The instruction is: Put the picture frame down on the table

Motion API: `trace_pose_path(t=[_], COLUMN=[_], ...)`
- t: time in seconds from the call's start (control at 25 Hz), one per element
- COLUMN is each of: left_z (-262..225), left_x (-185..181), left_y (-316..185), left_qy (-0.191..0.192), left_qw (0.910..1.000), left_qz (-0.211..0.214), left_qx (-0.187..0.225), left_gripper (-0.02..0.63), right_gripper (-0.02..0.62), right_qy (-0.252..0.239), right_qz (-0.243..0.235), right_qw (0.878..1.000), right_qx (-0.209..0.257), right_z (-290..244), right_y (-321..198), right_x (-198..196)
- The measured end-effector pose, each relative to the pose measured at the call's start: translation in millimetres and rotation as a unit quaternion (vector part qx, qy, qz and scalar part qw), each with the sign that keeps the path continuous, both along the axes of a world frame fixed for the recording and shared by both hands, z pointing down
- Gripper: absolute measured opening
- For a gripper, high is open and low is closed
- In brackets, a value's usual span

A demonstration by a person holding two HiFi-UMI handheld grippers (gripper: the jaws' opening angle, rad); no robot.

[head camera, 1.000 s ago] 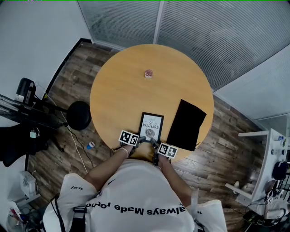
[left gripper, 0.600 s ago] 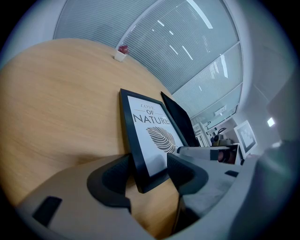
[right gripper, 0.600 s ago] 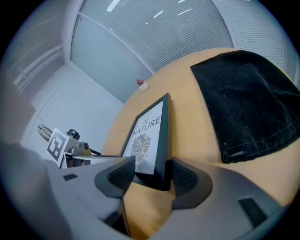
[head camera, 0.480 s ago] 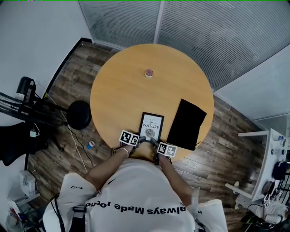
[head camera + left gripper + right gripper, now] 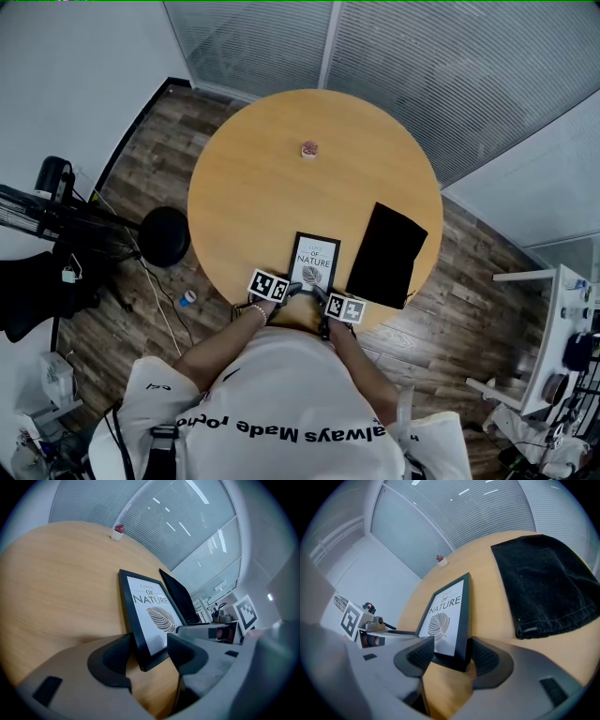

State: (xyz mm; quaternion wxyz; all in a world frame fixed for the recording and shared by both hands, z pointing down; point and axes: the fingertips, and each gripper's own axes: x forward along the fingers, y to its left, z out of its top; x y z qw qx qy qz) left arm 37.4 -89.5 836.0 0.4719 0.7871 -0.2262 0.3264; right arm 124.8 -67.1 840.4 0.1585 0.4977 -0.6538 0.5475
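A black cloth (image 5: 386, 256) lies flat to the right of the right gripper (image 5: 452, 654). It is the nearest other thing, and a narrow strip of bare wood separates it from the frame's right long side. Its near corner reaches the rim of the round table (image 5: 234, 187). Well ahead of both grippers, far past the frame's far edge, a small potted plant (image 5: 308, 149) stands alone on the table top. Off the table, to the left of the left gripper (image 5: 149, 649), a black stool (image 5: 164, 237) stands on the wood floor.

The picture frame (image 5: 314, 260) lies face up on the table, right in front of the two grippers. Its long axis runs straight away from them towards the plant. The near short edge is at the jaws and the top edge is on the far side, so the print reads upright from the person's side.

The left gripper's jaws stand wide apart around the frame's near left corner, with the left pad just beside the frame's outer edge. The right gripper's jaws have just been opening and now stand wide. The near right corner is between them, with the right pad close beside the frame's edge and the left pad clear of it over the glass.
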Motion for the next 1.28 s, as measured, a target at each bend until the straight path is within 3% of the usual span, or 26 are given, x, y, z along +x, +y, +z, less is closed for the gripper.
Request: trace_pose_path(t=[0.68, 1.04, 1.28], left_z=[-3, -20, -37], left_x=[-5, -7, -6], left_y=[3, -5, -13], left_qy=[0.001, 0.012, 0.025], left_qw=[0.9999, 0.9992, 0.998], left_qz=[-0.01, -0.025, -0.018], left_qx=[0.004, 0.029, 0.054], left_gripper=[0.235, 0.234, 0.218], right_gripper=[0.249, 0.245, 0.188], right_qy=[0.038, 0.06, 0.063], right_qz=[-0.002, -0.024, -0.053], right_qw=[0.999, 0.996, 0.99], right_qx=[0.007, 0.068, 0.113], right_z=[2, -30, -52], right_y=[4, -13, -24], right_x=[11, 16, 12])
